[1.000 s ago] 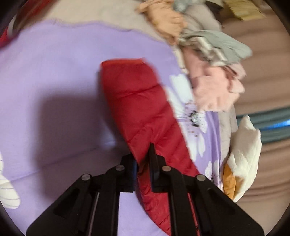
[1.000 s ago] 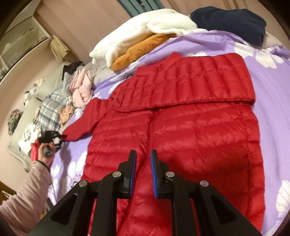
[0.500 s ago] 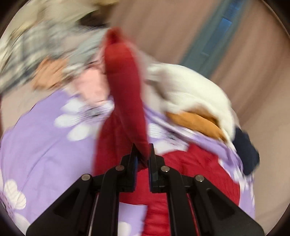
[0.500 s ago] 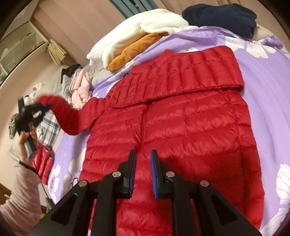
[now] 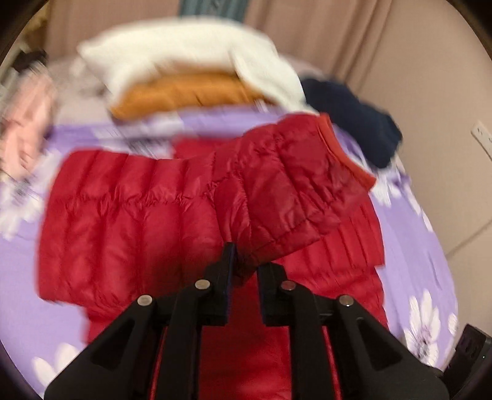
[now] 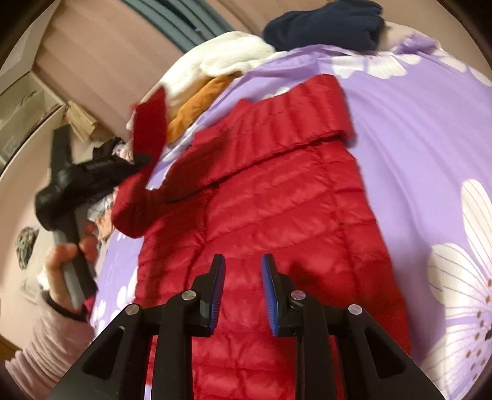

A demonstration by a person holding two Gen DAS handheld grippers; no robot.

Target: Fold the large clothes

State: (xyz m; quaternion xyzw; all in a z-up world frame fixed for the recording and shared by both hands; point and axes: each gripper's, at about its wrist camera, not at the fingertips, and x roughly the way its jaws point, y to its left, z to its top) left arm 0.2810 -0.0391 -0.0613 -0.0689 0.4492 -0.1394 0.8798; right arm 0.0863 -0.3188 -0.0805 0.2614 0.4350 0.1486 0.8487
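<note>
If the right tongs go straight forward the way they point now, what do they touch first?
Most likely the back of the red jacket, which lies right ahead of the open right tongs; nothing else seems to stand between.

Bed with purple floral sheet (image 6: pixel 415 129); red puffer jacket (image 6: pixel 276 215) spread flat mid-bed; white fleece (image 5: pixel 184 52), mustard garment (image 5: pixel 184 92), navy garment (image 6: pixel 323 24) piled at far edge.

Motion blur is smearing the clothes pile (image 5: pixel 184 74) in the left view. The jacket (image 6: pixel 276 215) hem is running off the bottom edge, its lower front hiding behind the right gripper (image 6: pixel 243 289).
</note>
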